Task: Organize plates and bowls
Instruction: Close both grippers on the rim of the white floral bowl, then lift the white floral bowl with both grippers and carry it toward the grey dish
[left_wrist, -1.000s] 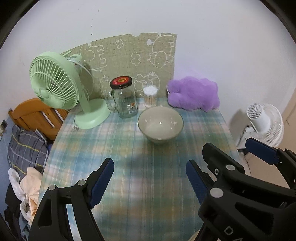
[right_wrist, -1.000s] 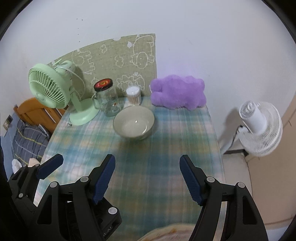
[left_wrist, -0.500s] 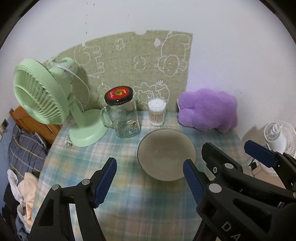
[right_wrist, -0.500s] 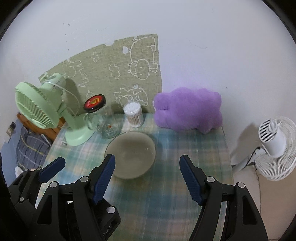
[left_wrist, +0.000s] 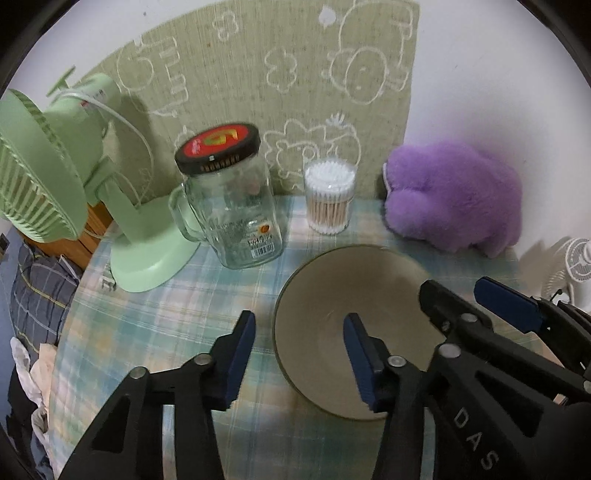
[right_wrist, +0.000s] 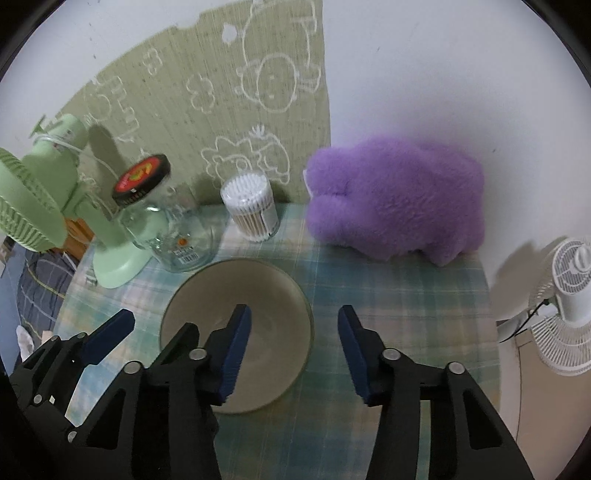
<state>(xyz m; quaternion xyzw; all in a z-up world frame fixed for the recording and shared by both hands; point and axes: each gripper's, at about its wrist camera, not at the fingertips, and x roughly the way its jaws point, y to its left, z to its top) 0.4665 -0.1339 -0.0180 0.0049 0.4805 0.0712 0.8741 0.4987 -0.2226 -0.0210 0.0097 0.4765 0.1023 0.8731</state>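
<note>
The left gripper (left_wrist: 299, 354) hangs with its jaws spread across the near-left rim of the bowl (left_wrist: 373, 291), one blue pad outside it and one over its hollow. Behind the bowl stand a glass jar (left_wrist: 232, 206) and a tub of cotton swabs (left_wrist: 330, 197); the right gripper (left_wrist: 491, 306) reaches in over the bowl's right side.
</note>
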